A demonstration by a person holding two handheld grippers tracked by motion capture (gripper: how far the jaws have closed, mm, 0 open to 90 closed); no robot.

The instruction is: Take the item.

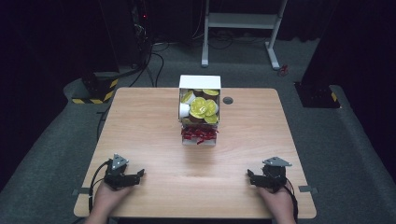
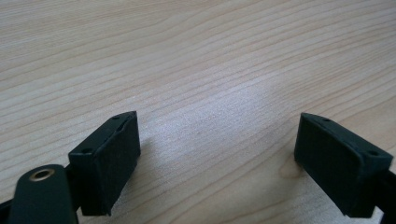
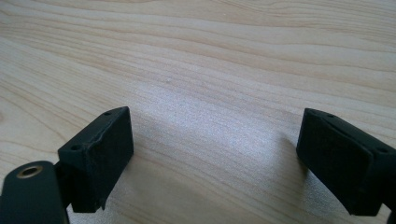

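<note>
Left gripper (image 1: pixel 138 173): rests low on the near left part of the tabletop (image 1: pixel 140 126), held in the person's left hand (image 1: pixel 108 193). Jaws spread wide with bare wood grain between them in the left gripper view (image 2: pixel 212 154); released, nothing held. It looks parked here in a ready pose, clear of the goods.

Right gripper (image 1: pixel 250 176): mirror placement at the near right, in the right hand (image 1: pixel 275 198). Jaws likewise apart over bare wood in the right gripper view (image 3: pixel 212 154); released, empty.

White box (image 1: pixel 200 82): well ahead of both grippers, between them, at the far middle of the tabletop. Lid stands open toward the far side, probably to give access from the near side.

Yellow-green flower pieces (image 1: pixel 203 108) and white cups (image 1: pixel 184 111): packed inside the box, touching one another; exact count unclear.

Red filling (image 1: pixel 199 134): in a small tray just on the gripper side of the box, touching it.

Judgement: work not begun; either gripper must travel forward to reach the contents.
</note>
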